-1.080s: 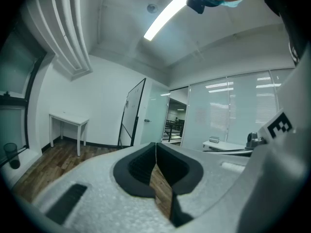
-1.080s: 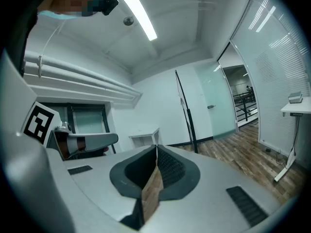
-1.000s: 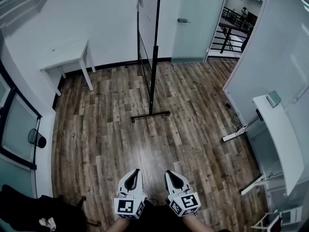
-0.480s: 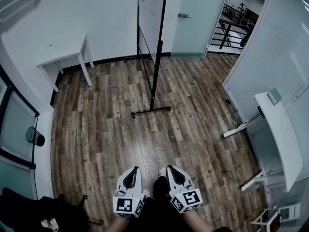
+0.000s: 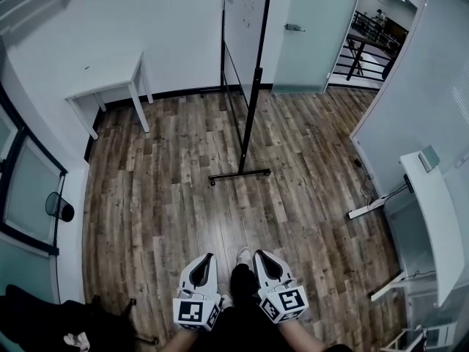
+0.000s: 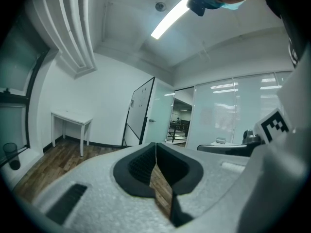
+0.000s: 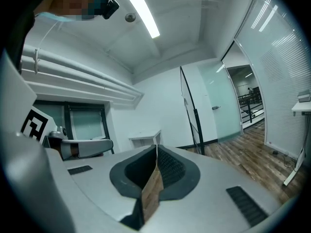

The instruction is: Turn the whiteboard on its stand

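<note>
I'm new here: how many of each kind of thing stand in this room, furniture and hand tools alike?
Whiteboard on its stand: 1
White tables: 2, the small table and the long desk
Grippers: 2, the left gripper and the right gripper
Total: 5

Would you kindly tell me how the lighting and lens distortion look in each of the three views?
Head view: even, soft light, no harsh shadows; the wall and floorboards bow outward, yet the whiteboard reads sharp. Left gripper view: fisheye circle with black corners; the ceiling light strip is blown out. Right gripper view: same dark vignette, its ceiling light strip glares too.
</note>
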